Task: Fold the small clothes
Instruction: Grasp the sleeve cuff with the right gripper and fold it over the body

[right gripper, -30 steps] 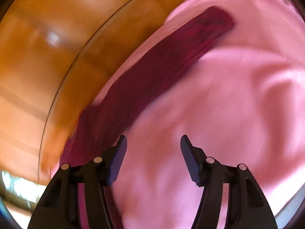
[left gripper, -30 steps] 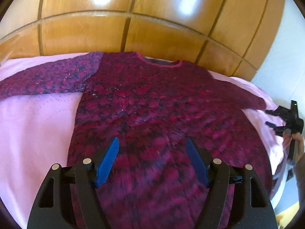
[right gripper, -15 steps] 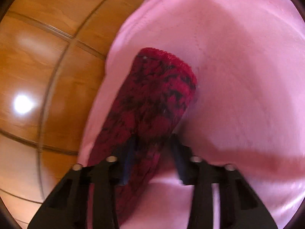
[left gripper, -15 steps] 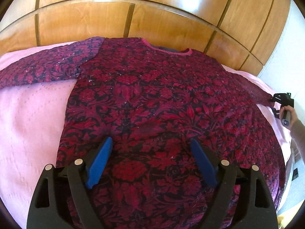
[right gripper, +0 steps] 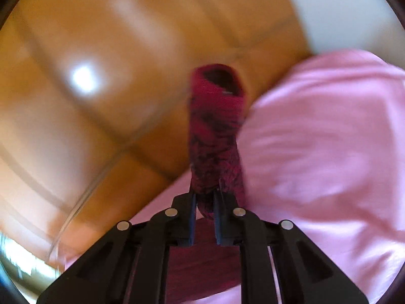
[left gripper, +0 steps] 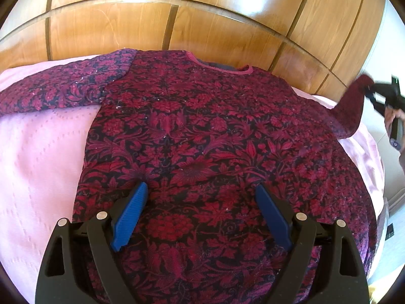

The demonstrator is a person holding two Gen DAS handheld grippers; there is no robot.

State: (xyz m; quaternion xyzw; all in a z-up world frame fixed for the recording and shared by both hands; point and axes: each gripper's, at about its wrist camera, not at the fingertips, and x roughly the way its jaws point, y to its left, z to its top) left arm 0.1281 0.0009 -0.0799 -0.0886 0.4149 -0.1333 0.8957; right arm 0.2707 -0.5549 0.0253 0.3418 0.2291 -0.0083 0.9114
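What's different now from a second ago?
The right tongs have just closed on the sweater's sleeve cuff and lifted it off the pink bedspread. The left tongs opened wider, empty, above the sweater's body, which lies flat as before.

Red floral knit sweater [left gripper: 202, 139] spread flat, one sleeve [right gripper: 215, 136] lifted

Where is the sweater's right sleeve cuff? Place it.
In the left wrist view the cuff is at the far right, lifted off the pink bedspread before the wooden panels, pinched in the right gripper.
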